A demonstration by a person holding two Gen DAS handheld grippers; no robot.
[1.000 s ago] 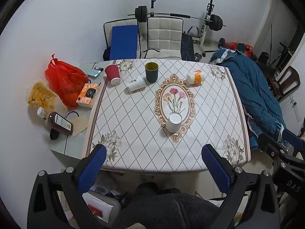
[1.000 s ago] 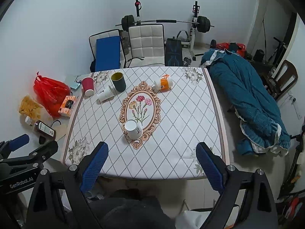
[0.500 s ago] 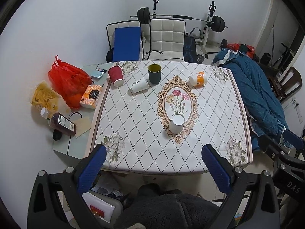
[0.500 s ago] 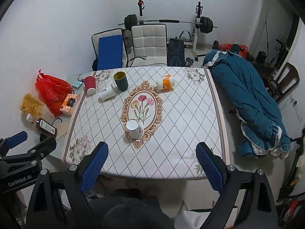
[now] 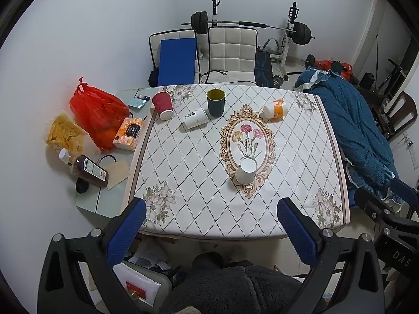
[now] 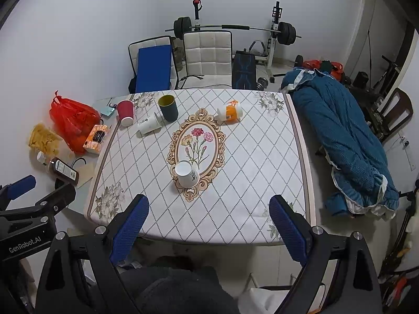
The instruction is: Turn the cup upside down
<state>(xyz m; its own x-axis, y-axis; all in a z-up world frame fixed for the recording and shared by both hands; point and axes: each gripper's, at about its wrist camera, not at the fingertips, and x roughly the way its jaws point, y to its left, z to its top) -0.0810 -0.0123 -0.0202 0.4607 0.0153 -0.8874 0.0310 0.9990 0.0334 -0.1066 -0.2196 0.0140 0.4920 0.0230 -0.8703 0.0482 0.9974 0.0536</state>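
Hovering well back from the table [image 5: 183,157], both grippers [image 5: 212,233] [image 6: 209,225] wide, empty.
Seemingly already upended: white cup [image 6: 186,174] resting near the medallion's lower end.

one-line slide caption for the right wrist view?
Open right gripper held back from table; white cup sits upside down on the floral oval.

The tabletop [image 5: 301,157] wears white cloth with dark diamond lattice, corner flowers and a gold oval framing pink and yellow carnations. Cups: white [image 5: 246,170], red [image 5: 163,105], dark green with yellow inside [image 5: 216,102], orange-and-white [image 5: 275,111]. Gripper pads [image 6: 288,229] are blue.
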